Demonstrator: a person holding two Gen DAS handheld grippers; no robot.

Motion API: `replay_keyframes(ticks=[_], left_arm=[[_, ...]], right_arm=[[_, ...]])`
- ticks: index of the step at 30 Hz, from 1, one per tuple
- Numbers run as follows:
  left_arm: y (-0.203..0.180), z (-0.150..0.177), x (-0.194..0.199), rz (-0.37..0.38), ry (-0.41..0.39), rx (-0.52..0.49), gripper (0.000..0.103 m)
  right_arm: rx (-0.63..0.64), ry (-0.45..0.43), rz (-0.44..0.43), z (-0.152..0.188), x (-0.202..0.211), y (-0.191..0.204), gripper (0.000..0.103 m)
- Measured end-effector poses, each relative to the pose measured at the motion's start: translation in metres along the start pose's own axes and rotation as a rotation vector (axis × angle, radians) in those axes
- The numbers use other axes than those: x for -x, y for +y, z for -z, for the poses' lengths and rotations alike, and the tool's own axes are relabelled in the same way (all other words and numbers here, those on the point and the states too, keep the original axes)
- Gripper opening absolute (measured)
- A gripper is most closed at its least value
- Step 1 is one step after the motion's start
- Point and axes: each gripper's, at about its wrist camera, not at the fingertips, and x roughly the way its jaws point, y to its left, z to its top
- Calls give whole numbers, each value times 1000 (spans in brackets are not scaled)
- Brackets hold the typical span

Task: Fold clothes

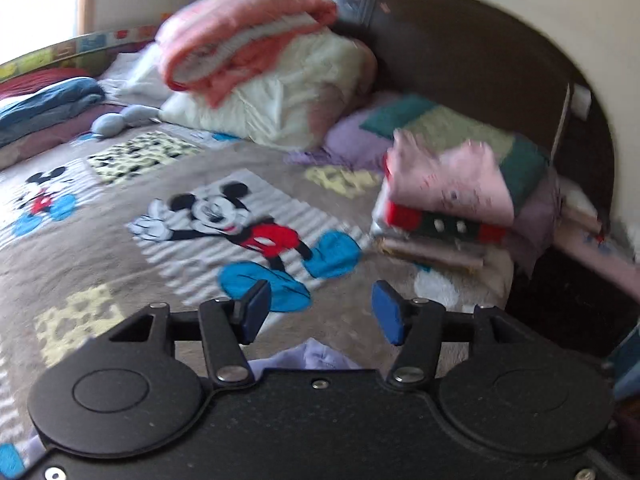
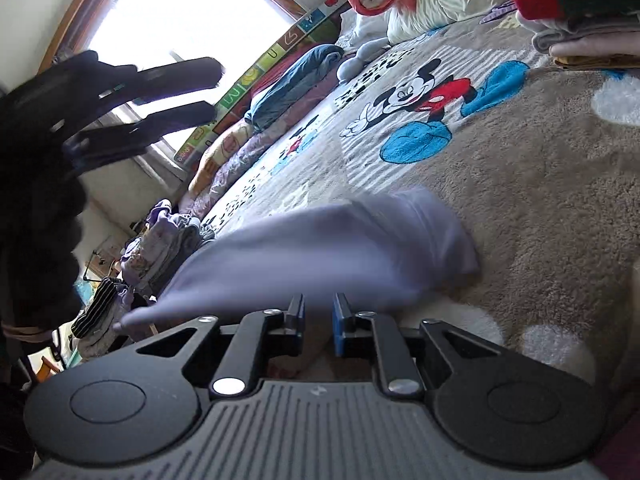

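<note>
Lilac garment (image 1: 316, 356) showed in left wrist view just below left gripper (image 1: 320, 314), between gripper body and Mickey blanket (image 1: 100, 248); blue pads stood apart, nothing between them. Folded stack (image 1: 436, 216) sat on blanket's far right, beside dark headboard (image 1: 480, 64).

Right wrist view: lilac garment (image 2: 320, 248) lay blurred on blanket (image 2: 540, 200), just ahead of right gripper (image 2: 319, 316) (pads slightly apart, gripping nothing). Left gripper (image 2: 192, 92) hung over blanket's window side.
</note>
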Motion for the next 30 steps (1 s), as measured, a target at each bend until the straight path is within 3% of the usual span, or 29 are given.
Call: replay_keyframes(ticks=[3, 7, 10, 14, 16, 18, 24, 30], left_arm=[[42, 6, 49, -82, -90, 84, 59], [93, 42, 116, -238, -166, 178, 60], [117, 82, 152, -345, -157, 195, 60], [133, 136, 181, -439, -87, 151, 60], [138, 160, 188, -451, -53, 128, 60], [142, 180, 192, -449, -19, 106, 60], [143, 207, 181, -352, 56, -42, 66], [150, 221, 143, -323, 146, -188, 66]], right_arm=[[56, 7, -13, 1, -1, 13, 23], [262, -13, -15, 4, -1, 53, 30], [465, -29, -18, 7, -3, 93, 45], [792, -19, -27, 19, -11, 149, 56], [967, 6, -22, 32, -17, 175, 74], [1135, 30, -10, 48, -26, 195, 79], [1475, 137, 52, 91, -60, 214, 80], [1539, 150, 105, 93, -78, 209, 79]])
